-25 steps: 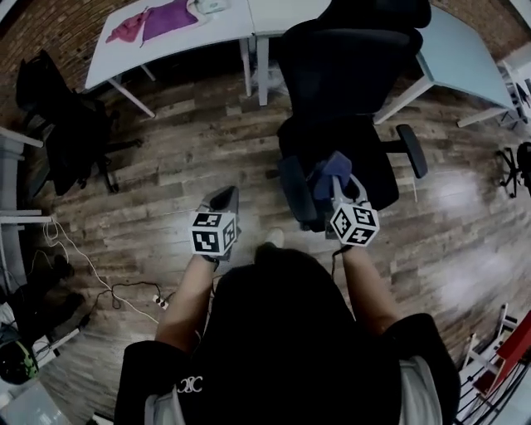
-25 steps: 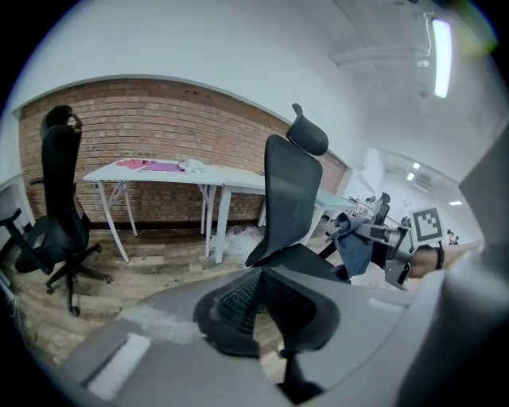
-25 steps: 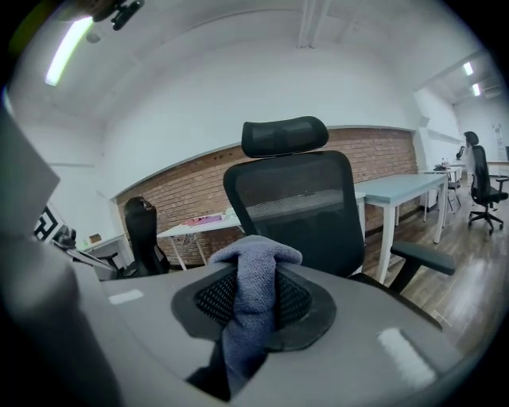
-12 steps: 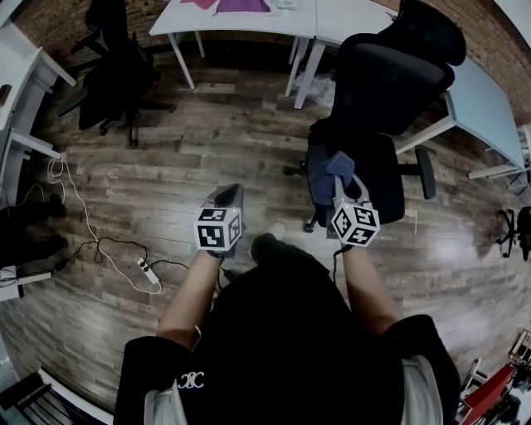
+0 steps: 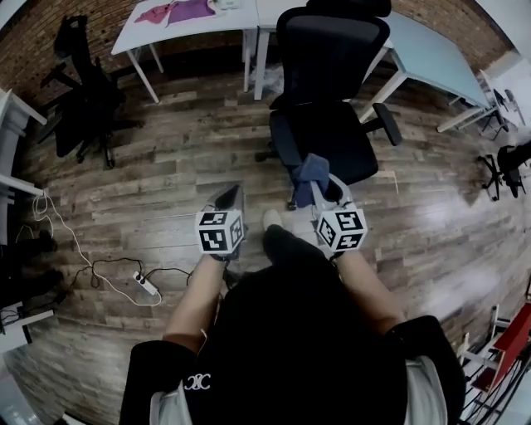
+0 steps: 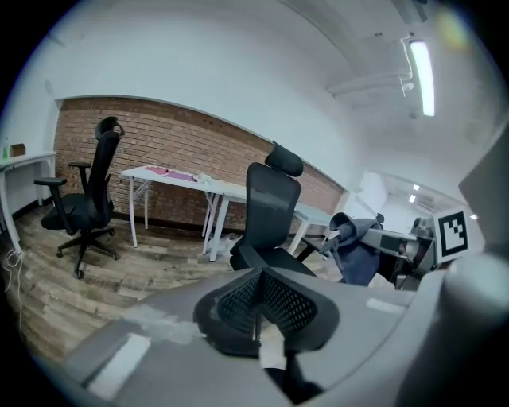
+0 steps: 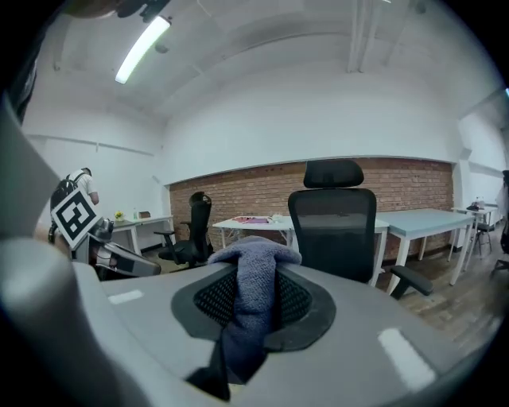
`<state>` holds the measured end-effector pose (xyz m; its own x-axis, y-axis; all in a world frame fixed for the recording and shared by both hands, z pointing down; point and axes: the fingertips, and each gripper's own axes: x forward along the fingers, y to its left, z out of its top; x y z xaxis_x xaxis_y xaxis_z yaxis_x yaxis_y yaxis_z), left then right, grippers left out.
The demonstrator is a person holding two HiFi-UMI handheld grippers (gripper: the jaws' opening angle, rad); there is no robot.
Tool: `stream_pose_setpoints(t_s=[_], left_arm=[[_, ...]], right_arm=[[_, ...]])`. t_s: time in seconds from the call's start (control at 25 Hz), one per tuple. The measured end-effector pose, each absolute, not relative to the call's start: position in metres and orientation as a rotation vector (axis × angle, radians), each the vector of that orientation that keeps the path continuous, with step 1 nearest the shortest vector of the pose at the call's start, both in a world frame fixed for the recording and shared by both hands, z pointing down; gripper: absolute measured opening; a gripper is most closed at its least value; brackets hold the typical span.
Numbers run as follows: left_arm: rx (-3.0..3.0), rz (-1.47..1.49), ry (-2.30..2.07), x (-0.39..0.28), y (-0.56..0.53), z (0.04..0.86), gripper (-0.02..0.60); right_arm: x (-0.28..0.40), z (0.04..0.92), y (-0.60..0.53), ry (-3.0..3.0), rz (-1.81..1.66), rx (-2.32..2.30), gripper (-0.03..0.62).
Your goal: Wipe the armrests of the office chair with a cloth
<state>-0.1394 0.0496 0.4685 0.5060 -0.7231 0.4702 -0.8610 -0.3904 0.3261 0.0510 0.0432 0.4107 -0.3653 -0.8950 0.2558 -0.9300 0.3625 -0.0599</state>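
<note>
Holding a blue cloth (image 7: 253, 274) pinched tight between its jaws, the right claw (image 5: 318, 183) hangs over the front edge of the black office chair (image 5: 328, 124). It is close to the near armrest (image 5: 283, 154), but I cannot tell if the cloth touches it. The far armrest (image 5: 387, 124) is well apart. The left claw (image 5: 228, 197) has its jaws pressed together with nothing between them, over the wooden floor (image 5: 166, 191) beside the chair. A white surface (image 5: 207, 25) stands behind the chair.

The office chair (image 5: 328, 137) stands before the person (image 5: 290, 332), a table (image 5: 149, 31) behind it, another chair (image 5: 83, 108) left.
</note>
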Motion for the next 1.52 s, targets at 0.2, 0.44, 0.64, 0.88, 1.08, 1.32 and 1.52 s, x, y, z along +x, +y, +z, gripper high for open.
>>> stream_pose_setpoints(t_s=[0.2, 0.44, 0.64, 0.88, 1.08, 1.32, 1.52], left_arm=[[2.252, 0.344, -1.23, -0.113, 0.083, 0.471, 0.005], [2.224, 0.315, -1.281, -0.108, 0.103, 0.469, 0.005], [2.178, 0.312, -1.303, -0.079, 0.132, 0.474, 0.005], [2.226, 0.358, -1.344, -0.001, 0.173, 0.461, 0.005], [2.206, 0.259, -1.395, 0.057, 0.214, 0.451, 0.005], [2.155, 0.237, -1.466, 0.139, 0.271, 0.461, 0.005], [2.14, 0.288, -1.528, 0.191, 0.316, 0.456, 0.005]], right_arm=[[0.088, 0.421, 0.082, -2.352, 0.322, 1.704, 0.084], [0.116, 0.418, 0.109, -2.325, 0.326, 1.718, 0.084], [0.151, 0.415, 0.138, -2.332, 0.33, 1.726, 0.084], [0.225, 0.422, 0.172, -2.372, 0.341, 1.695, 0.084], [0.284, 0.428, 0.203, -2.436, 0.341, 1.677, 0.084], [0.361, 0.435, 0.242, -2.51, 0.324, 1.619, 0.084], [0.409, 0.431, 0.272, -2.551, 0.34, 1.579, 0.084]])
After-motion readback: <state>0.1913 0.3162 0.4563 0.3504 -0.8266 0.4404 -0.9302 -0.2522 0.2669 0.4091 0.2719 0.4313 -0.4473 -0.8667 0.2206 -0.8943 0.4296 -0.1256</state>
